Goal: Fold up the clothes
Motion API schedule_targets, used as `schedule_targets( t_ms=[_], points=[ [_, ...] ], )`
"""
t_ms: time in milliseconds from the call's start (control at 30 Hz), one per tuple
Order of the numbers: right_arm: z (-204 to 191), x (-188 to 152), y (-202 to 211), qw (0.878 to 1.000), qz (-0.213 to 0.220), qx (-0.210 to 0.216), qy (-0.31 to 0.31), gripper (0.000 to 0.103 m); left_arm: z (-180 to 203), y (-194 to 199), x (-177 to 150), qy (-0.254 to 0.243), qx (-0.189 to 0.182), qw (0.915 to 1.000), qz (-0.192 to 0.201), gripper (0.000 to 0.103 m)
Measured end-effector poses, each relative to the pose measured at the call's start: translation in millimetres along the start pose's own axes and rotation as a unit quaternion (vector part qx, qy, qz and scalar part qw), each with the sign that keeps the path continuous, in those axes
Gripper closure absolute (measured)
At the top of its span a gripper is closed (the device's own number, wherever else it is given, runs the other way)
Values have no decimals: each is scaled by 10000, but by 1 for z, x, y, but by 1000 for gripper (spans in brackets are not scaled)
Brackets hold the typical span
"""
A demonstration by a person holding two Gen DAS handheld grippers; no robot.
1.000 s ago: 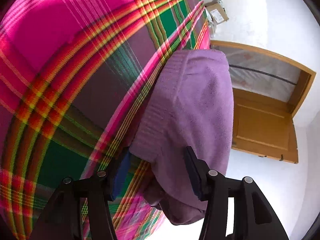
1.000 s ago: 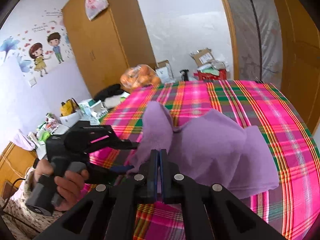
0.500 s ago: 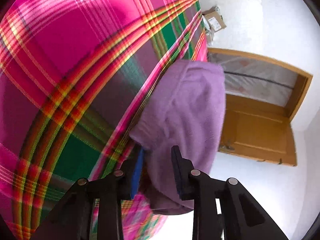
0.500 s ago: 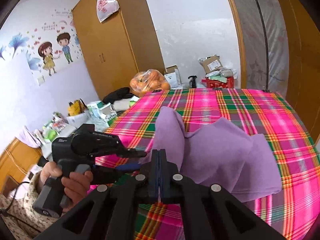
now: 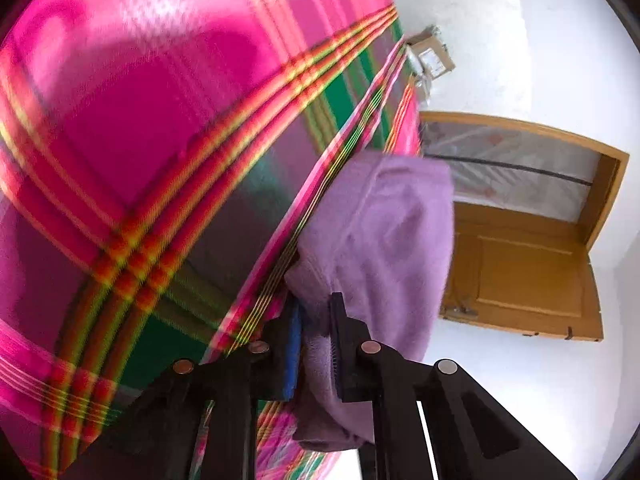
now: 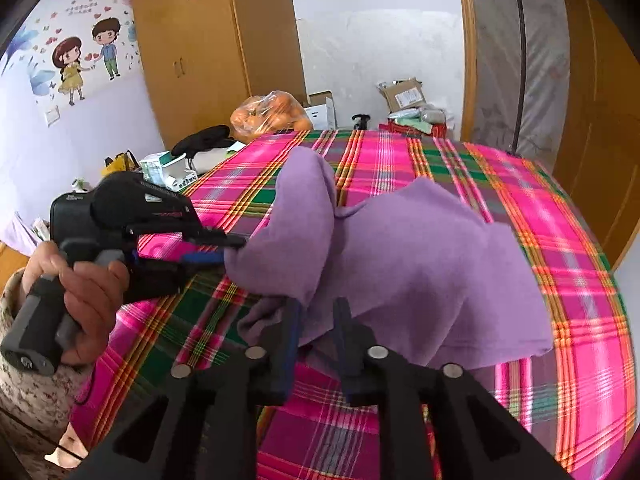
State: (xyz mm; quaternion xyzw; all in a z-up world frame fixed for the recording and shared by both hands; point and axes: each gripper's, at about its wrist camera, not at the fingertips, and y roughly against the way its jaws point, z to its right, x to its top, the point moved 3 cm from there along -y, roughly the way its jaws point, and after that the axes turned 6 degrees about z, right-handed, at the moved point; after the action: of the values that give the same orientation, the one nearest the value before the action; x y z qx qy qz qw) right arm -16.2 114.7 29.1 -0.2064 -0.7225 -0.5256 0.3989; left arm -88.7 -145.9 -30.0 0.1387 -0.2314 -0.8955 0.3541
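A purple knit garment (image 6: 420, 264) lies bunched on the bed's pink and green plaid sheet (image 6: 560, 240), one part raised into a peak. My left gripper (image 5: 316, 312) is closing, its pads pinching the garment's (image 5: 380, 232) near edge above the plaid sheet (image 5: 140, 140). In the right wrist view the left gripper (image 6: 230, 249) comes in from the left, held by a person's hand (image 6: 88, 296). My right gripper (image 6: 317, 312) is opening. A loose fold of the garment sits between its jaws, and the pads stand clear of the cloth.
A wooden wardrobe (image 6: 200, 48) and a wall with cartoon stickers stand behind the bed. A bag of oranges (image 6: 272, 116) and cardboard boxes (image 6: 404, 94) sit past its far edge. Clutter (image 6: 168, 164) lies at the left. A wooden door (image 5: 528, 276) is to the right.
My left jaws have narrowed from wide open onto the garment's edge. My right jaws, shut before, have parted, and the right gripper has sunk toward the bed.
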Motion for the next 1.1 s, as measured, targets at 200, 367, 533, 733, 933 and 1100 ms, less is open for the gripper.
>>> schedule_targets(
  t_ms=[200,367,533,733,933,1100],
  points=[
    [-3,-7,-1,9996,11,288,-7,74,13,19,5,-207,-77,9990,386,91],
    [-10,-19,-7,9991,-90,120,398,70,26,32,16,-319,-125,9971,681,91],
    [-13,-22,-14,9986,-122,138,496,65,51,50,30,-567,-207,9899,1282,92],
    [-27,-25,-20,9963,-23,114,849,63,56,68,39,-639,-194,9858,1541,92],
    [-41,-16,-13,9936,429,66,1043,60,59,100,43,-799,-234,9761,2009,100],
    [-56,-20,-28,9919,256,179,1234,60,61,100,39,-950,-97,9763,1945,100]
  ],
)
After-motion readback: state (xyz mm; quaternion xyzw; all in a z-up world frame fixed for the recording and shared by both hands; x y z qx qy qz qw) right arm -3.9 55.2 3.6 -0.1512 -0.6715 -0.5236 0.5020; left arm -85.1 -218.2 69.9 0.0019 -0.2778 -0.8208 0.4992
